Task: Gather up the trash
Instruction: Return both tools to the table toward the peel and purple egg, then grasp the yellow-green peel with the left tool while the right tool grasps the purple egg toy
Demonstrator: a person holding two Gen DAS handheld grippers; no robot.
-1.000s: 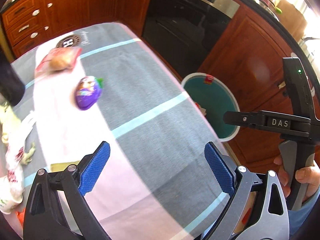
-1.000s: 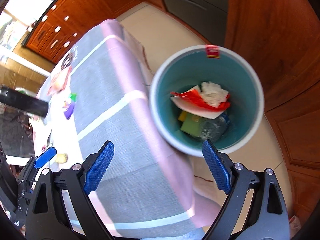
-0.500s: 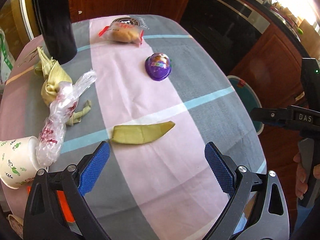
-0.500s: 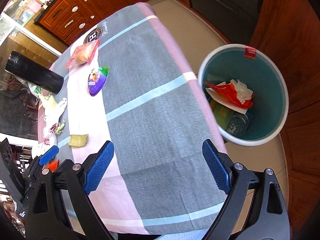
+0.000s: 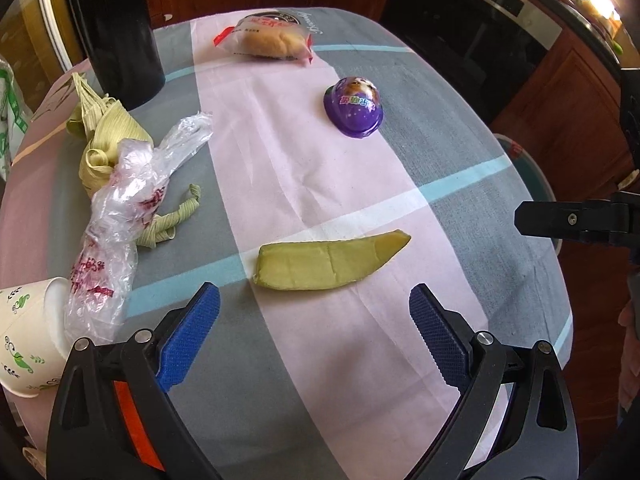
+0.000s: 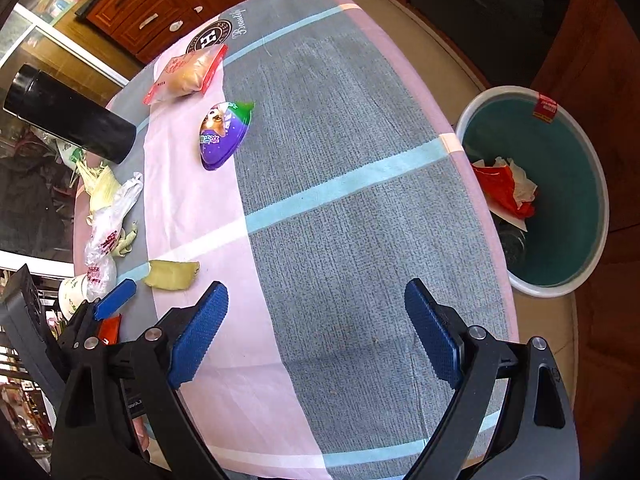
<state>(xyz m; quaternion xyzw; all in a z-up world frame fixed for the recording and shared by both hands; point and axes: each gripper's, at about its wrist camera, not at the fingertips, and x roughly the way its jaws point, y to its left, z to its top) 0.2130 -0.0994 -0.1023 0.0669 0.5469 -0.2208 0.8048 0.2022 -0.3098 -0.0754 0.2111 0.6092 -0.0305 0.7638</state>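
Left wrist view, change: a second ago this camera saw mostly bare cloth and the bin; now the whole spread of litter fills it, and the fruit peel (image 5: 328,259) lies just ahead of the left claw (image 5: 314,328).
Right wrist view, change: the bin (image 6: 592,168) filled the middle before; now it sits at the right edge, with striped cloth under the right claw (image 6: 316,328).
Left claw: blue pads spread wide, nothing between them, above the cloth and not touching the peel.
Right claw: pads equally wide apart, empty, over a bare grey patch.
Trash, left to right in the left wrist view: paper cup (image 5: 28,336) on its side at the desk edge; crumpled plastic bag (image 5: 120,208) lying over pale green leaf wrappers (image 5: 100,140); the peel; bread in a packet (image 5: 268,40) at the far side; purple jelly cup (image 5: 354,106) near it.
Other item: black cylinder (image 5: 116,28) standing behind the leaf wrappers.
Desk (image 5: 460,184): covered by a cloth in grey and pink blocks with light blue and white stripes.
Bin: on the floor just beside the desk, teal inside, holding red and white scraps.
Room: red-brown wooden cabinets (image 6: 148,12) with drawers behind; a dark oven front (image 5: 472,8) at the far right.
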